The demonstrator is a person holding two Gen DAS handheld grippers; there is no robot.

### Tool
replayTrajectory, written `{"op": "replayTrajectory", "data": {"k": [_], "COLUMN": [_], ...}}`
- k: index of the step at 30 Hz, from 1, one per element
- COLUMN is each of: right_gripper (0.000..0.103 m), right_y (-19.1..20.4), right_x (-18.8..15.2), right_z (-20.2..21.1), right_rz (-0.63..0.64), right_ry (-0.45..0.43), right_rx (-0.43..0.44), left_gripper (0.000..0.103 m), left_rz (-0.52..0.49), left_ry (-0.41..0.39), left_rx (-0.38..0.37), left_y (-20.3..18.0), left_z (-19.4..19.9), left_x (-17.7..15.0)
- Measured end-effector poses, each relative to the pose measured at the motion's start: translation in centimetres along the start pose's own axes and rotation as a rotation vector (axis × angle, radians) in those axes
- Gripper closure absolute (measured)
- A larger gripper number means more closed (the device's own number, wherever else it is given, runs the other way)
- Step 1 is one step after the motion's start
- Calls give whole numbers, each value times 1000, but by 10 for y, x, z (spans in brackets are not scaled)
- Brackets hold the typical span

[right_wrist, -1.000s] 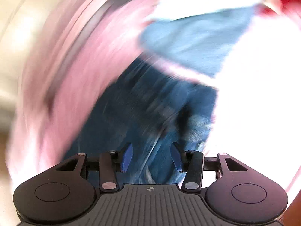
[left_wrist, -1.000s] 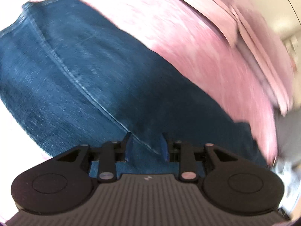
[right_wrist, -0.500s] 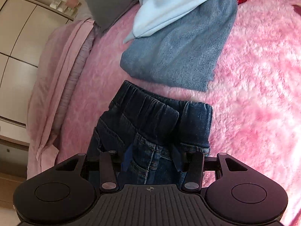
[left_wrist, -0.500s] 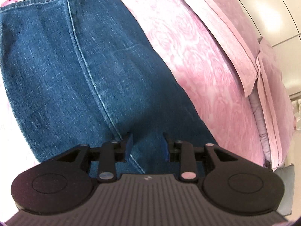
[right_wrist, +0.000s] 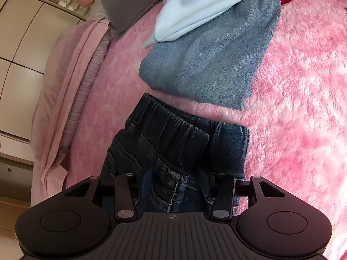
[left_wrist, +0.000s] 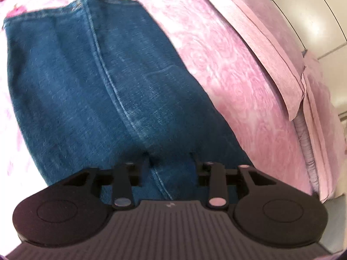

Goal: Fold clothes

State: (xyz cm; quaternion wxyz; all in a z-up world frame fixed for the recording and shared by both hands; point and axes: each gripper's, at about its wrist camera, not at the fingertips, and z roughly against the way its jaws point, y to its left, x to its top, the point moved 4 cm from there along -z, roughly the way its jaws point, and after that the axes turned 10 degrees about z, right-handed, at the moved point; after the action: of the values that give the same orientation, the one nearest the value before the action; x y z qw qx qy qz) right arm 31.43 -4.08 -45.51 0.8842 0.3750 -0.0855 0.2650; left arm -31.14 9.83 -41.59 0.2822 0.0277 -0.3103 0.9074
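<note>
Item 1, the jeans (left_wrist: 76,86): dark blue denim, lying flat on the pink fleece blanket (left_wrist: 227,65). In my left view one leg runs away from me, its side seam down the middle and its hem at the far end. In my right view the elastic waistband (right_wrist: 173,130) lies crumpled at the far edge of the jeans (right_wrist: 134,151), on the same blanket (right_wrist: 292,86).

Item 2, my left tongs (left_wrist: 171,164): pressed down into the leg. The jaws have just been closing, the tips are buried in a raised ridge of denim at the seam, and I count them clenched on that ridge.

Item 3, my right tongs (right_wrist: 175,182): released, the blue pads (right_wrist: 147,179) standing apart, with the pocket seam just below the waistband between them.

Item 4, other laundry beyond the waistband: a grey-blue garment (right_wrist: 206,65) just apart from the jeans, with a pale blue garment (right_wrist: 195,4) lying over its far end.

Item 5, a grey cushion (right_wrist: 125,2) at the blanket's far edge, and wardrobe doors (right_wrist: 21,32) beyond the bed.
</note>
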Motion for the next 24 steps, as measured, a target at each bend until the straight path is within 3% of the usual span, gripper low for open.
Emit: {"op": "replayTrajectory", "data": {"k": [1, 2, 3, 6, 7, 9, 12, 14, 18, 24], "right_gripper": [55, 62, 84, 86, 86, 86, 86, 86, 86, 86], "right_y": [0, 1, 7, 23, 28, 23, 4, -2, 3, -13], "right_x": [1, 3, 6, 15, 19, 23, 19, 15, 18, 6], "right_z": [-1, -2, 0, 9, 18, 26, 24, 22, 35, 20], "right_rz": [-1, 6, 42, 162, 178, 185, 181, 179, 197, 226], "right_ry": [-3, 0, -8, -35, -60, -55, 7, 21, -35, 12], "right_rx": [2, -12, -25, -65, -36, -37, -93, -105, -60, -159], "left_gripper": [101, 101, 101, 101, 101, 101, 101, 101, 101, 100], "left_rz": [-24, -48, -73, -150, -176, -232, -218, -230, -256, -259], "left_ry": [-11, -21, -45, -97, -102, -81, -47, -75, -81, -31], "left_rx": [-19, -37, -64, -124, -131, -80, -20, -39, -40, 60], "left_y": [-1, -1, -4, -11, -12, -2, 18, 18, 19, 41], "left_z": [5, 9, 20, 52, 61, 65, 66, 75, 82, 49], "left_x": [1, 2, 3, 2, 0, -8, -22, -26, -31, -50]}}
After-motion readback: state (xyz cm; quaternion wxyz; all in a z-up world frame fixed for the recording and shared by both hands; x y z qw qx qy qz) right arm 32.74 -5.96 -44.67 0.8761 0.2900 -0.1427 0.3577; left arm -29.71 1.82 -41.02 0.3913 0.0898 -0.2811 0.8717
